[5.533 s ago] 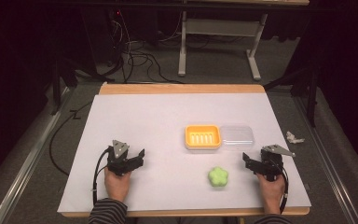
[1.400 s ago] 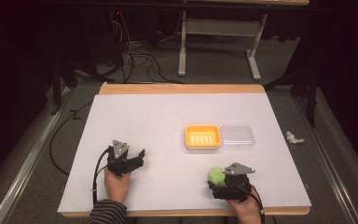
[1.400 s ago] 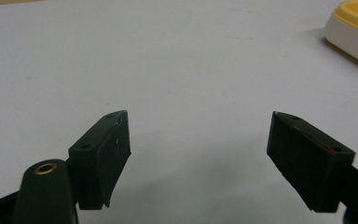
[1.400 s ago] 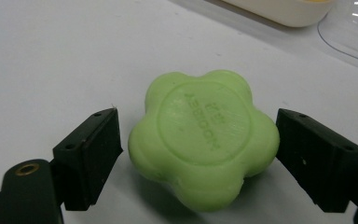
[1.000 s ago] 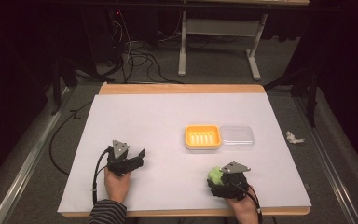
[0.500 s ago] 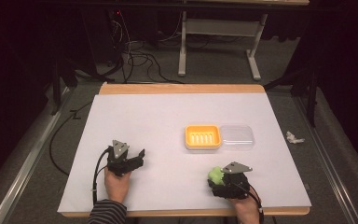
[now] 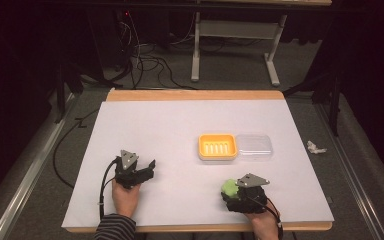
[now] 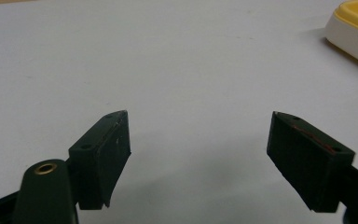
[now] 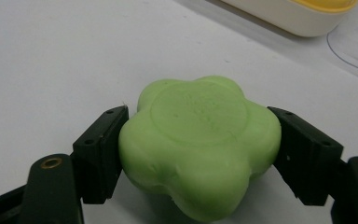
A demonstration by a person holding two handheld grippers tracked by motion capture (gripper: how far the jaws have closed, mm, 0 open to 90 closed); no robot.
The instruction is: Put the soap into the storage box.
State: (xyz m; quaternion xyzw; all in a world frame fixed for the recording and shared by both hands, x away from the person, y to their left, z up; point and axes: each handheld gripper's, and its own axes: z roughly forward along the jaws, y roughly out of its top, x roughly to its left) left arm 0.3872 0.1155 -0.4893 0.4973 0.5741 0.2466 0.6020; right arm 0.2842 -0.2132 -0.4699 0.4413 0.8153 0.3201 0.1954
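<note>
Right gripper (image 9: pixel 198 154) pinches the green flower-shaped soap (image 9: pixel 200 144), both black pads pressed against its sides, and the soap sits low on the white table (image 7: pixel 180 125), near the yellow soap dish (image 7: pixel 218 146) on the person's side of it. A clear lid (image 7: pixel 253 147) lies touching the dish's far side. Left gripper (image 8: pixel 198 154), well apart from the dish, rests with jaws spread wide and nothing between them.

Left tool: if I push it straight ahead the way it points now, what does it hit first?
Probably nothing soon: ahead of the open left tool lies bare white table cover. The yellow soap dish sits off to the right of that line, though depth is unclear.
</note>
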